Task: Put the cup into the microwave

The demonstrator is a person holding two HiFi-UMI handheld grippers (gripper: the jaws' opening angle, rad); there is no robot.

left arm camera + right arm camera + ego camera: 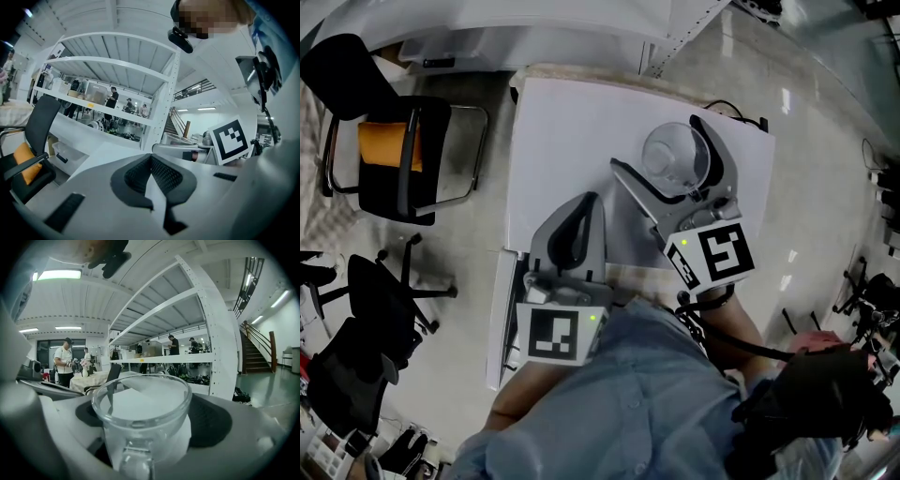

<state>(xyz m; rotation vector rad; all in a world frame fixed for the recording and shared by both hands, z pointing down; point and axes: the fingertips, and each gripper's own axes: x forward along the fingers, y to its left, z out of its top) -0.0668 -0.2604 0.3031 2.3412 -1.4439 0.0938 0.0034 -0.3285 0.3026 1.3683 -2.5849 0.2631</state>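
**Right tongs gripping the glass cup over the desk; left tongs closed and empty**

Your right tongs [656,143] are clamped on the clear glass cup [675,161], one jaw on each side of its wall. In the right gripper view the cup [140,418] stands upright between the dark pads [213,423], its rim open to the top and its handle [136,465] turned toward the camera. The head view places the cup above the far right part of the white desk [572,122]; you cannot tell from any view whether its base touches the surface.

Your left tongs [586,208] lie over the near part of the desk, to the left of the right tongs and apart from the cup. In the left gripper view their jaws meet along the middle line, with nothing between them [152,161].

A black chair with an orange cushion [394,150] stands on the floor to the left of the desk. A white shelf rack [206,333] rises beyond it.
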